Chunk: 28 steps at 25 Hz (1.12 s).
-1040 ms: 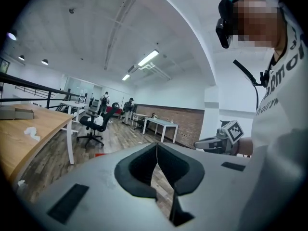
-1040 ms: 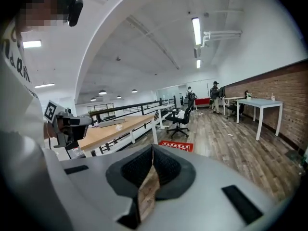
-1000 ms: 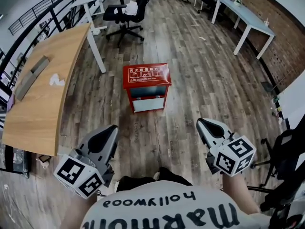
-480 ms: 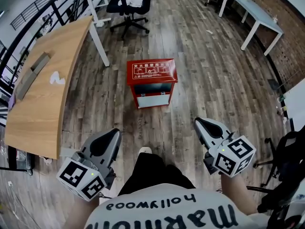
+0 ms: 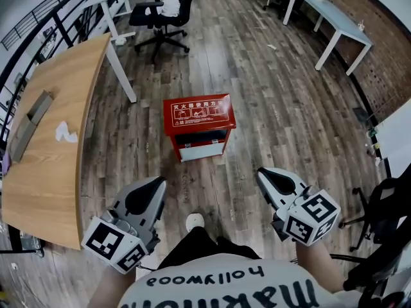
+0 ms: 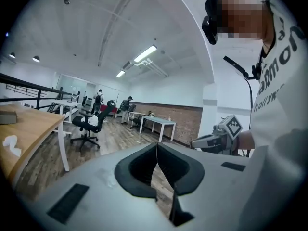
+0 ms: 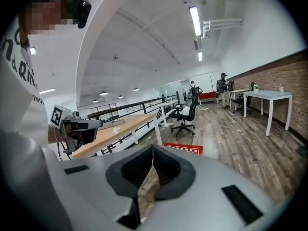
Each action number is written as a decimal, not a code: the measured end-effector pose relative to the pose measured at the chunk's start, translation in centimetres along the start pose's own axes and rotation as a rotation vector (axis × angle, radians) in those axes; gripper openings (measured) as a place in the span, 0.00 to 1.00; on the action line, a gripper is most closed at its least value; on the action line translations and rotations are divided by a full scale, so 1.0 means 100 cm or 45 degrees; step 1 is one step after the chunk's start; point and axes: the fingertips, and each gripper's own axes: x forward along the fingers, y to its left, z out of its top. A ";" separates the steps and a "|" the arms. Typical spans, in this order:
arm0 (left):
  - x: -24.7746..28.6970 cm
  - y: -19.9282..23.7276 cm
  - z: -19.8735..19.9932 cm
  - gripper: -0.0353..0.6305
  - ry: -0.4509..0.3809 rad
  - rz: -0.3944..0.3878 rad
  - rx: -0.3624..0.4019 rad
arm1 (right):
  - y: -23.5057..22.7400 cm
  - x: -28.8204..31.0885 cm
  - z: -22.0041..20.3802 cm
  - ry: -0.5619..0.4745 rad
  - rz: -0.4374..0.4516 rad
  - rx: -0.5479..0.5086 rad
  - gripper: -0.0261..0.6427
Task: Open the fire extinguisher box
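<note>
- L gripper (image 5: 158, 183), grey shell w/ black pads: jaws clenched tip to tip, nothing between them.
- R gripper (image 5: 260, 172), same build: jaws also clenched, empty.
- Red metal fire extinguisher box (image 5: 198, 111), white print on lid: stands on wood-plank floor (image 5: 270, 114) ahead of both grippers, apart from each; lid lies flat.
- Curved light-wood desk (image 5: 54, 146): left of L gripper.
- Black office chair (image 5: 157, 15): far ahead, beyond box.
- White table (image 5: 334, 18): far ahead-right of R gripper.

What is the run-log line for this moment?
left gripper: shut, empty | right gripper: shut, empty | fire extinguisher box: on floor ahead, closed, untouched | task: not started
</note>
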 end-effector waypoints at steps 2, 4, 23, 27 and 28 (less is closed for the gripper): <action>0.008 0.019 0.004 0.06 0.002 0.013 -0.033 | -0.004 0.016 0.011 0.000 -0.004 -0.008 0.06; 0.016 0.036 0.010 0.06 -0.011 0.008 -0.081 | -0.008 0.031 0.021 -0.004 -0.009 -0.011 0.06; 0.092 0.081 0.006 0.06 0.043 -0.066 -0.167 | -0.049 0.097 0.041 0.056 -0.019 -0.030 0.06; 0.112 0.084 0.000 0.06 0.061 -0.002 -0.221 | -0.073 0.112 0.053 0.059 0.043 -0.047 0.06; 0.118 0.084 -0.001 0.06 0.064 0.015 -0.234 | -0.080 0.114 0.055 0.065 0.056 -0.050 0.06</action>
